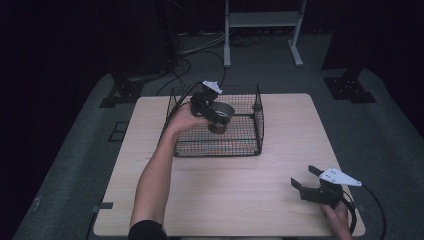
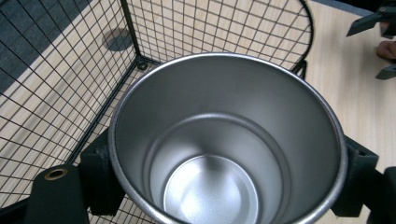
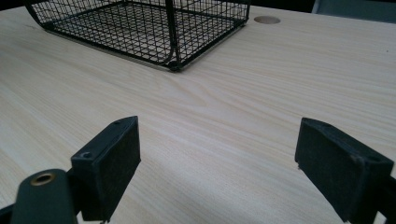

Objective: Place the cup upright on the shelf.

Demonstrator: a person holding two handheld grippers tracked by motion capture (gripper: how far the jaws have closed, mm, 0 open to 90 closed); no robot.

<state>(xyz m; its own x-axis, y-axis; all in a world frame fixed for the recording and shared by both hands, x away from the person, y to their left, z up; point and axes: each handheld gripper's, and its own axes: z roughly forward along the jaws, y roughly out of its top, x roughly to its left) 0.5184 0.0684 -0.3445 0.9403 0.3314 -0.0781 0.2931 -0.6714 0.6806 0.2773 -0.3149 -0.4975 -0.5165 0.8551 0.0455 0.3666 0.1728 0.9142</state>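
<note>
A round, empty stainless-steel cup (image 1: 221, 112) is clamped upright between the left gripper's (image 1: 216, 116) jaws above the black wire-mesh basket (image 1: 248, 144), apparently for lowering inside, while the right gripper (image 1: 306, 177) is rested wide open and empty on the pale wooden table (image 1: 225, 195).

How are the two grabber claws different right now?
The left gripper is clamped on a metal cup; the right gripper holds nothing, its jaws spread wide. The left gripper is held up over the wire basket; the right gripper sits low near the table's front corner. Both have black jaws and a person's hand holding them.
</note>
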